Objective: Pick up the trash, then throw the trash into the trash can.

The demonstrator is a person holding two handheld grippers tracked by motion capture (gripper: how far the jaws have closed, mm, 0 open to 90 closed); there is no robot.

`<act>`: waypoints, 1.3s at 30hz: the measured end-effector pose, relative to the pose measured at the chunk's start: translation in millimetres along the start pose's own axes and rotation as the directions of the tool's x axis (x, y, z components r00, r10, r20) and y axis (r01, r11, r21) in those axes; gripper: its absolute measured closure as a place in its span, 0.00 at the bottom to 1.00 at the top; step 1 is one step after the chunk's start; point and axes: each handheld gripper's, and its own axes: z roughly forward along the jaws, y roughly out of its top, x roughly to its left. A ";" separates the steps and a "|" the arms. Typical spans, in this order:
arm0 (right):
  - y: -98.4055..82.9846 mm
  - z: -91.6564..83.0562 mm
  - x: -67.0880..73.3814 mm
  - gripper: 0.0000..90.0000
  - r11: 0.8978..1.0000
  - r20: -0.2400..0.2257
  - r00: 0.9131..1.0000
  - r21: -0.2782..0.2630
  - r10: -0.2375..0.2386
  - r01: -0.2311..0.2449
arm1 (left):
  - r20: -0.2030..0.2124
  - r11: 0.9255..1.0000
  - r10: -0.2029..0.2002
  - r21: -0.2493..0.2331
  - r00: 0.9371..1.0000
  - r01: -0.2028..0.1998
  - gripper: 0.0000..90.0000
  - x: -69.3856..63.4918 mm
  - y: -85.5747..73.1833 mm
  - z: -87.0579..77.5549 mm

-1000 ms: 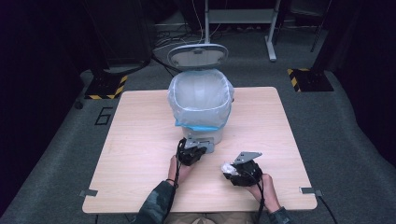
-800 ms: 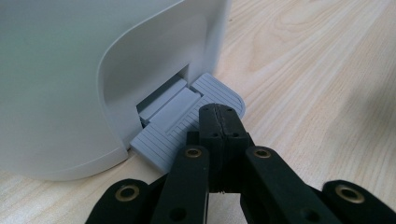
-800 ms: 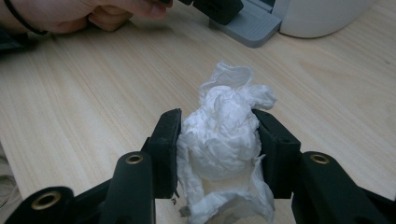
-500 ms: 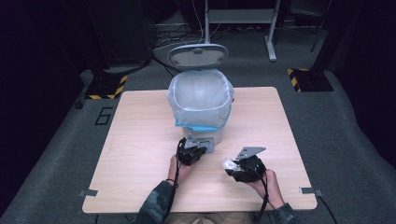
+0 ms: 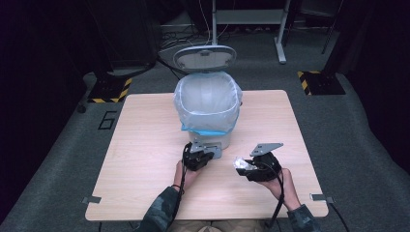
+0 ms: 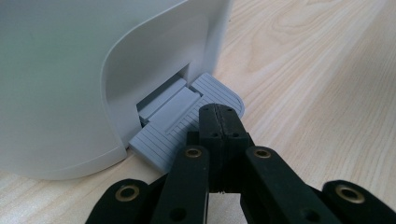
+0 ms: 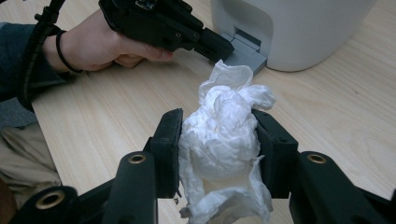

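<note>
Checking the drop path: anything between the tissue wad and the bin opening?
Nothing visible. The lid is up while the left gripper, shut, presses the pedal. The right gripper holds the tissue wad near the bin; the bag-lined mouth is open.

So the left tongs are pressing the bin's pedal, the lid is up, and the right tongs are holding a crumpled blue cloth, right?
Not quite: the right tongs hold a crumpled white tissue, not a blue cloth, as the right gripper view shows. The rest stands: the left tongs press the pedal and the bin's lid is up.
</note>
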 end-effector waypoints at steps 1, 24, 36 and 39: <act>0.6 -1.7 -0.6 0.63 1.000 0.002 1.000 0.001 0.001 -0.001 | 0.002 1.000 -0.002 0.000 1.000 0.002 1.00 0.1 0.0 0.0; 30.6 -33.2 -6.6 0.63 0.999 0.020 0.999 -0.010 -0.044 0.044 | 0.013 1.000 0.023 0.001 1.000 -0.023 1.00 3.7 0.8 -0.4; 51.3 -39.5 -10.4 0.63 0.998 0.000 0.998 -0.030 -0.060 0.060 | 0.017 1.000 0.016 0.005 1.000 -0.016 1.00 5.0 0.7 -0.7; 55.2 -40.7 -9.0 0.63 0.997 0.001 0.998 -0.031 -0.070 0.070 | 0.015 0.999 0.035 0.015 0.999 -0.035 1.00 5.4 1.1 -1.3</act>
